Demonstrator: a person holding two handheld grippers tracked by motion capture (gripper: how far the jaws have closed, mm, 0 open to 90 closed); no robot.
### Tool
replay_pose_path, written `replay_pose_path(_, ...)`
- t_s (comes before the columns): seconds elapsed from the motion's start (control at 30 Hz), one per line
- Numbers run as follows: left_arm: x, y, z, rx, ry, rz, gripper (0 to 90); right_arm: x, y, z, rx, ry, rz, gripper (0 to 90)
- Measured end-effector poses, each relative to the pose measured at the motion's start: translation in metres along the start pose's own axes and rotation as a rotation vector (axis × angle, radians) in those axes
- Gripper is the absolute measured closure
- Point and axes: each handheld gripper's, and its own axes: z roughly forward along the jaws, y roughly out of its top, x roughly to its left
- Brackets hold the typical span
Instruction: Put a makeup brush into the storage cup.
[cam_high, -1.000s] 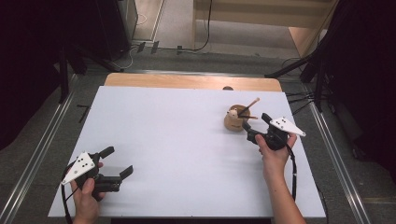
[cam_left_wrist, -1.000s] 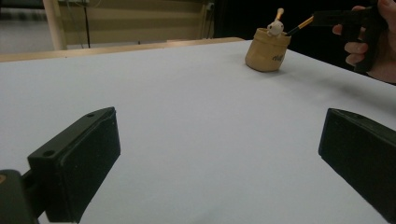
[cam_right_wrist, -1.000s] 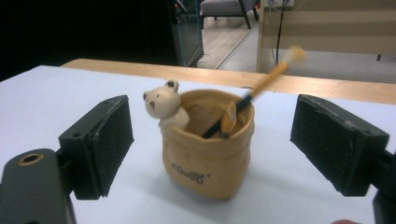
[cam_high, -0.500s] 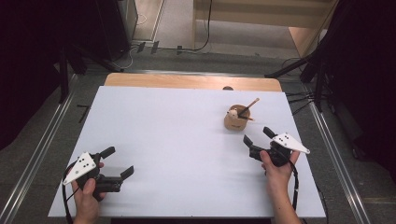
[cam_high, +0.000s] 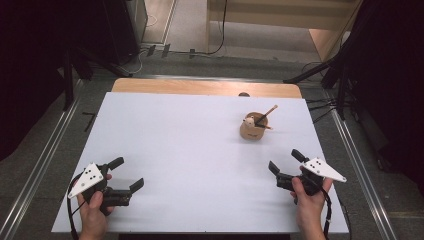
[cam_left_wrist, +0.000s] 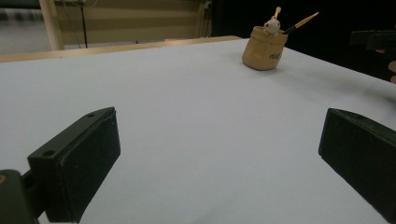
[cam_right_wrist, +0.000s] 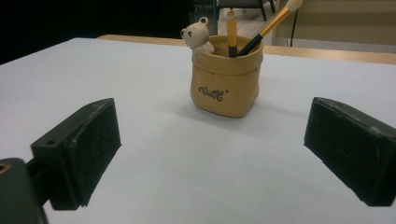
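Now right gripper (cam_high: 283, 166) spread wide, jaws just opened, nothing between; tan pen pot (cam_right_wrist: 225, 80) well ahead, centred between jaws.

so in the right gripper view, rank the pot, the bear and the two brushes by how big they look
1. Pot, plainly the largest.
2. Angled brush, the longer part showing above the rim.
3. Upright brush and bear: close in visible size, so I won't rank them. Both brushes sit partly hidden inside the pot.
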Motion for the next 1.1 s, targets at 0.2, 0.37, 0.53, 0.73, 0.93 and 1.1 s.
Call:
replay_pose_path(0.2, 0.000, 0.000, 0.001, -0.001, -0.001, -0.001, 0.0, -0.003, -0.004, -0.008, 0.010, 0.009, 0.018, 0.0)
replay_pose_path(0.37, 0.001, -0.001, 0.001, 0.000, 0.000, -0.001, 0.0, -0.003, -0.006, -0.020, 0.013, -0.003, 0.008, 0.0)
replay_pose_path(0.53, 0.000, 0.000, 0.001, 0.000, -0.002, -0.001, 0.0, -0.007, -0.011, -0.034, 0.010, -0.018, 0.017, 0.0)
replay_pose_path(0.73, -0.001, 0.000, 0.002, 0.005, -0.004, 0.006, 0.0, -0.015, -0.018, -0.049, 0.017, -0.034, 0.022, 0.0)
replay_pose_path(0.93, -0.001, -0.001, 0.003, 0.007, -0.004, 0.008, 0.0, -0.024, -0.023, -0.062, 0.021, -0.049, 0.026, 0.0)
replay_pose_path(1.1, -0.002, 0.000, 0.003, 0.007, -0.006, 0.010, 0.0, -0.028, -0.024, -0.070, 0.013, -0.069, 0.028, 0.0)
